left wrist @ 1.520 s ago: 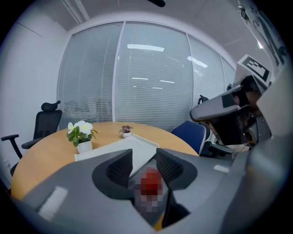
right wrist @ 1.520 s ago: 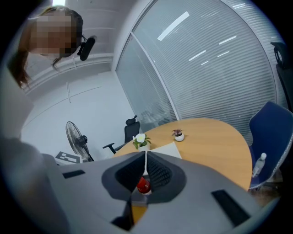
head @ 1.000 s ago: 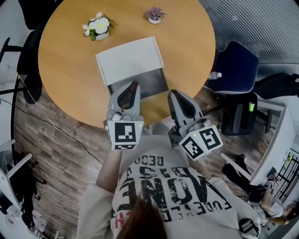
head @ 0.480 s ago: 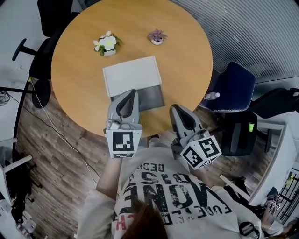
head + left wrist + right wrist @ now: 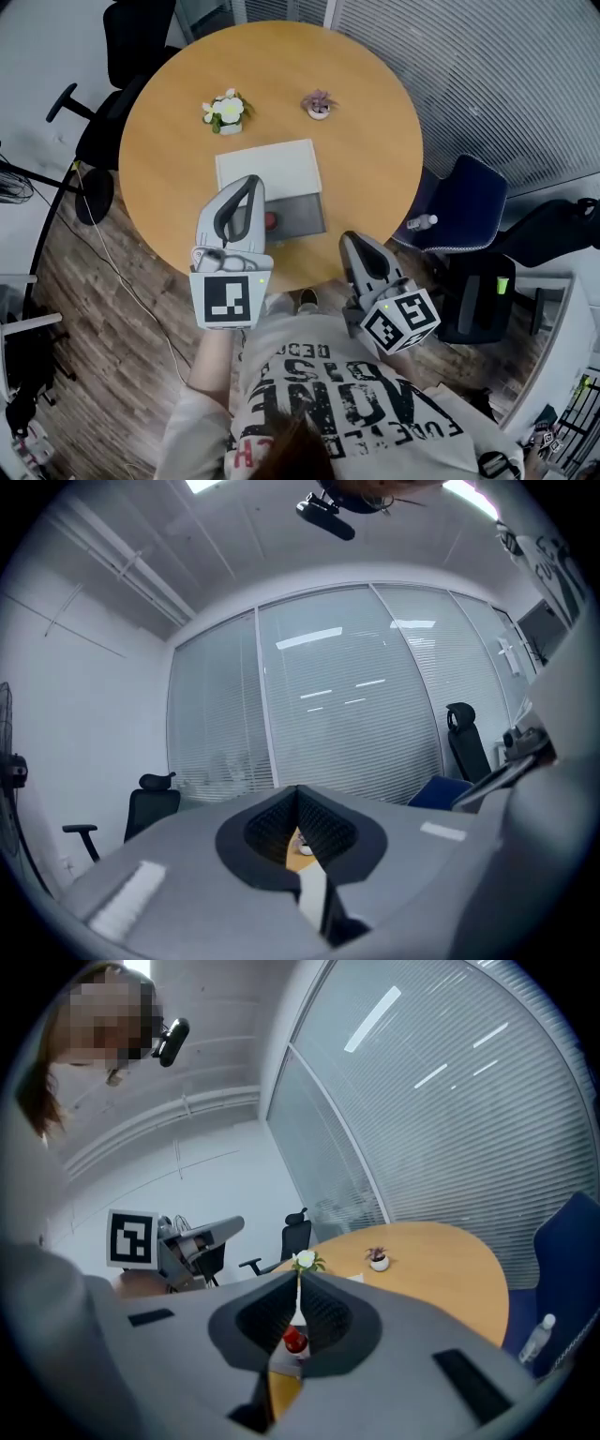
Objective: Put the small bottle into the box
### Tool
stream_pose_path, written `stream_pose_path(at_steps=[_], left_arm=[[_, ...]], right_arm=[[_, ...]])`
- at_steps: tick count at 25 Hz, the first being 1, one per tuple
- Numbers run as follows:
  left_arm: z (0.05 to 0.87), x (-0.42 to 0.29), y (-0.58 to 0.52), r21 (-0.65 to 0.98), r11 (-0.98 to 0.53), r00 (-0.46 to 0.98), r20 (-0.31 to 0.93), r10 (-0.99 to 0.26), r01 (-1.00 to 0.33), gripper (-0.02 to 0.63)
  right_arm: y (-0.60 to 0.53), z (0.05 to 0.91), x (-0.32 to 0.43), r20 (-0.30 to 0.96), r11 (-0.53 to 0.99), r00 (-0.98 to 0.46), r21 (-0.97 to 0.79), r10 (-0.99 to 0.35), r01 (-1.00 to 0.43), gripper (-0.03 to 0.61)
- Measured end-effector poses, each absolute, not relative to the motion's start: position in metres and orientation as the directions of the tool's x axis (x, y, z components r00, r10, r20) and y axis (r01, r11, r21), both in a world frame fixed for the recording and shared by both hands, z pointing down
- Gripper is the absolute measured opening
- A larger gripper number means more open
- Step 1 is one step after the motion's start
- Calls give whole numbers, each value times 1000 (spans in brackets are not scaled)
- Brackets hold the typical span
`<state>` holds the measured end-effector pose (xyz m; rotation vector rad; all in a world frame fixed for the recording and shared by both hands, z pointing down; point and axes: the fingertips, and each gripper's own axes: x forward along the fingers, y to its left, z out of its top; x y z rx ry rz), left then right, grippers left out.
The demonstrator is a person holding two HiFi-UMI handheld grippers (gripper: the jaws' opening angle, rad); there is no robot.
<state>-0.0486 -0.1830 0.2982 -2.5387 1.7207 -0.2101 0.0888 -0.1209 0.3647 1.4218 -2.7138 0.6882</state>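
Both jaws clenched, empty | left gripper (image 5: 251, 181) above box (image 5: 270, 165) | right gripper (image 5: 352, 240) near surface (image 5: 169, 141) edge | bottle (image 5: 271, 221) in box

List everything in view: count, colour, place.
table: 1, wood, centre
box: 1, white, open, on table
small bottle: 1, red cap, apparently in box
white flower pot: 1, table's far side
purple plant pot: 1, table's far side
blue chair: 1, right of table
clear bottle: 1, on blue chair
black chair: at least 1, far left
left gripper: grey, shut, over box
right gripper: grey, shut, at table's near edge
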Motion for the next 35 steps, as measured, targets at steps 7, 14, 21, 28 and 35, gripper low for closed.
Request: stream_pose_path(at_steps=[7, 14, 21, 28, 35], left_arm=[[245, -56, -149, -161, -311, 317, -17, -948, -937, 9], [226, -55, -99, -174, -258, 270, -49, -962, -950, 9], [220, -67, -59, -158, -204, 219, -81, -972, -966, 9], [221, -85, -28, -128, -181, 194, -95, -976, -975, 9], [248, -109, -5, -76, -193, 195, -24, -980, -978, 9]], right_arm=[[-103, 354, 98, 169, 529, -618, -377, -768, -760, 15], [-81, 343, 105, 138, 576, -653, -362, -745, -733, 15], [-67, 325, 103, 100, 613, -674, -334, -732, -716, 15], [-60, 307, 91, 64, 623, -671, -316, -738, -715, 15], [-56, 286, 69, 24, 623, -663, -315, -749, -716, 15]])
